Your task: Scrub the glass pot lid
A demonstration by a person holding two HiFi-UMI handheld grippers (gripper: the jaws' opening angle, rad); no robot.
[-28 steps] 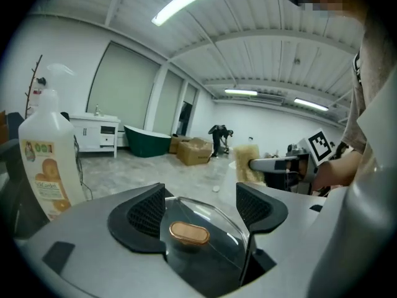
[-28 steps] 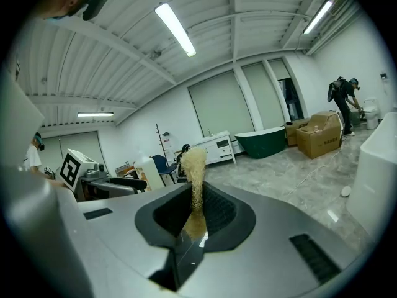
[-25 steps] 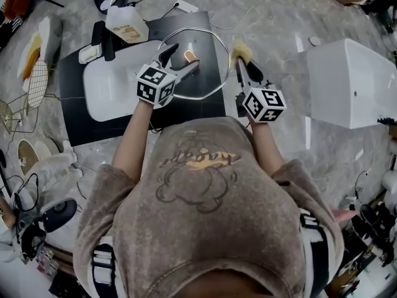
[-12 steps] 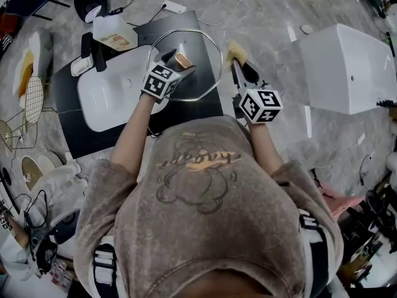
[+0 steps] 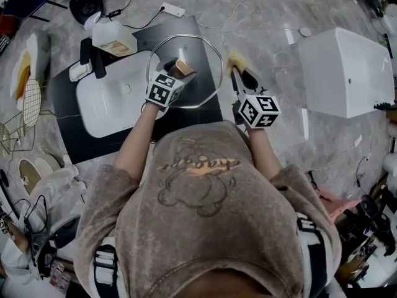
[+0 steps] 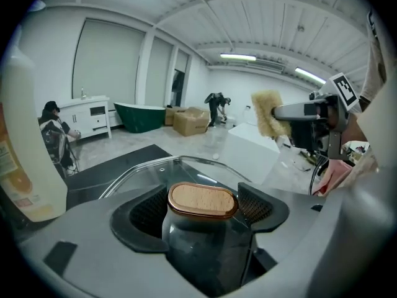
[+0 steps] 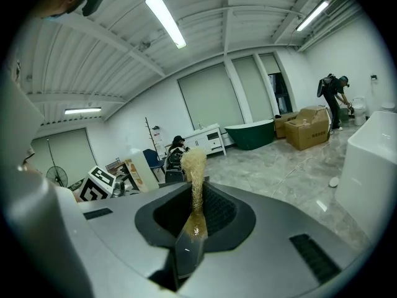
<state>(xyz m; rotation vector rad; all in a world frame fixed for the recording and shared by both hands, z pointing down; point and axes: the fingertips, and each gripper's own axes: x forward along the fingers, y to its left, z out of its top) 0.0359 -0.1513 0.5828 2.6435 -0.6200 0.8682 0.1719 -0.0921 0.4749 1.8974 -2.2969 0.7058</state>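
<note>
Head view gives me the layout: the glass pot lid (image 5: 201, 58) lies flat on the right part of the black mat (image 5: 111, 140), and my right gripper (image 5: 240, 74) hangs just off the mat's right edge. Left gripper view adds what I can't judge from above: the left gripper (image 6: 200, 211) has just been opening its jaws, which stand apart either side of the lid's wooden knob (image 6: 202, 199) without pressing it. Right gripper view shows its own jaws clamped on a yellow scrubbing pad (image 7: 193, 166), seen edge-on.
</note>
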